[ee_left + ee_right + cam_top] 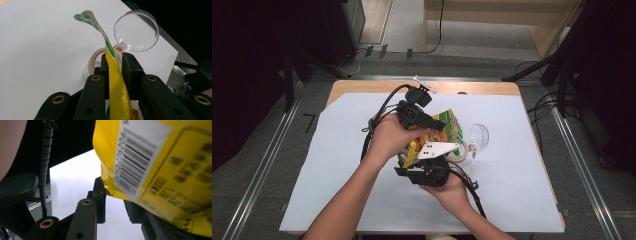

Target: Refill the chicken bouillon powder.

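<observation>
A yellow and green snack bag (pixel 451 127) hangs above the middle of the table between my two grippers. My left gripper (pixel 438 125) comes in from the left, and in the left gripper view its jaws (pixel 115 58) pinch the bag's flat sealed edge (pixel 115 87), which curls away beyond them. My right gripper (pixel 421 159), with a grey three-cornered plate on top, reaches up from below. In the right gripper view its jaws (pixel 115 192) close on the lower edge of the bag (pixel 162 170), below the barcode. The right jaw is partly hidden behind the bag.
A white sheet (pixel 337 165) covers the wooden table. A roll of beige tape (pixel 460 152) (pixel 96 56) lies under the bag. A clear round plastic dish (pixel 479 136) (pixel 136 31) stands on edge just right of it. A small white stick (pixel 422 84) lies at the far edge.
</observation>
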### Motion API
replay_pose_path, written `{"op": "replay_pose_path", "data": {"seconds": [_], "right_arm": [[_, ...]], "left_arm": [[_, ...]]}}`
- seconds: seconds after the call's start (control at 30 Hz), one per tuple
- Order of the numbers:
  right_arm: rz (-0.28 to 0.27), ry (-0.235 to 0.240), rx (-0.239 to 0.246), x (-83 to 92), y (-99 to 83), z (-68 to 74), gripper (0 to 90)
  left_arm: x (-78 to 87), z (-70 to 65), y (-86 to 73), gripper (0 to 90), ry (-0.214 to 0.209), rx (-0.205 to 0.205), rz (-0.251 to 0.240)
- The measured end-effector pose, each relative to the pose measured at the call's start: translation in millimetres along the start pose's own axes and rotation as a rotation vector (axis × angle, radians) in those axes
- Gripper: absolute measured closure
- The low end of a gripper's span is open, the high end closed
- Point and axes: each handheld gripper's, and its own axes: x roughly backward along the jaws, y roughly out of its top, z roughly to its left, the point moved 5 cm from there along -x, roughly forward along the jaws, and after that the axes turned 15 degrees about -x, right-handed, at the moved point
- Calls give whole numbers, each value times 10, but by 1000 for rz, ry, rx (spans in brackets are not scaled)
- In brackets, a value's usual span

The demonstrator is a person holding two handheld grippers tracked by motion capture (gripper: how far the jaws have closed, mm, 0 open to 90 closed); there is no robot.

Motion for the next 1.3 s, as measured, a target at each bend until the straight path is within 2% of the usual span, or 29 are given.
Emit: {"op": "replay_pose_path", "data": {"seconds": [0.47, 0.67, 1.3], "right_arm": [[-4, 7, -17, 5, -5, -2, 738], [-6, -3, -14, 9, -7, -16, 740], [-9, -4, -5, 22, -3, -7, 740]], "left_arm": [[-22, -18, 19, 802, -1, -1, 16], [-29, -48, 37, 802, 4, -13, 13], [-28, -27, 35, 802, -2, -2, 11]]}}
